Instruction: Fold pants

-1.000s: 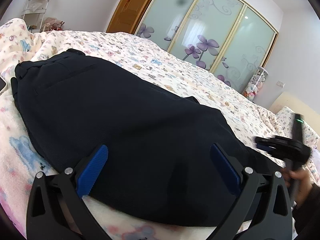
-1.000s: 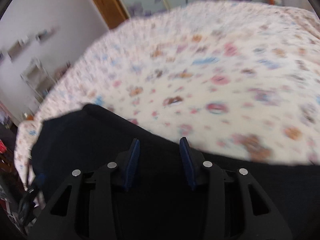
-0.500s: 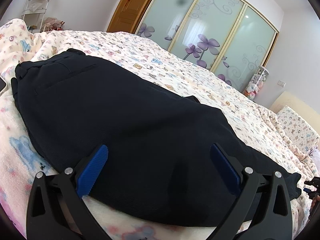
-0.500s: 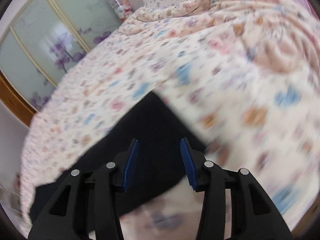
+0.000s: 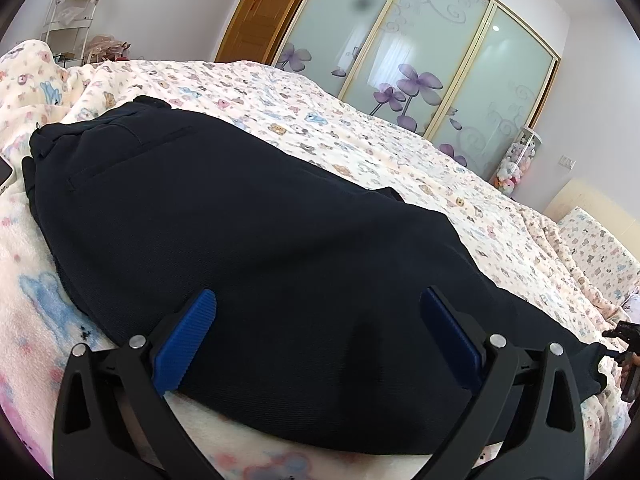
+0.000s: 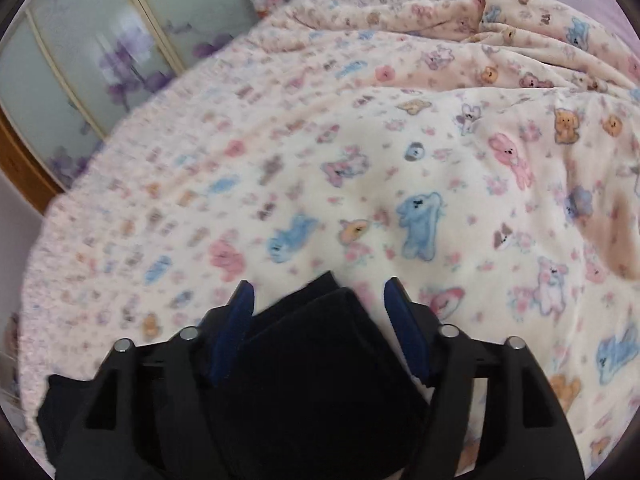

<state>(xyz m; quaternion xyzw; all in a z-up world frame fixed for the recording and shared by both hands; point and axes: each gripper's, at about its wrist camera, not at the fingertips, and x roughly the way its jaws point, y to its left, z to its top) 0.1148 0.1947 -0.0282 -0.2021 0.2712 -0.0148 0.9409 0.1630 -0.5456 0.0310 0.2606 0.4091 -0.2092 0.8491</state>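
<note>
Dark navy pants (image 5: 248,240) lie flat on the bed, folded lengthwise, waistband at the far left and leg ends at the right. My left gripper (image 5: 320,328) is open wide and hovers low over the middle of the near edge. My right gripper (image 6: 320,312) is open with the stacked leg hems (image 6: 320,352) lying between its blue pads (image 6: 234,328), not clamped. The right gripper also shows as a small dark shape at the right edge of the left wrist view (image 5: 624,344).
A cream blanket (image 6: 420,168) with cartoon animals covers the bed. Pillows (image 5: 600,240) lie at the head end. A phone corner (image 5: 5,172) peeks in beside the waistband. Sliding wardrobe doors (image 5: 420,52), a wooden door and a white shelf stand beyond.
My right gripper swung from over the pants' middle to the leg hems and opened wider around them. The left gripper has stayed still and open.
</note>
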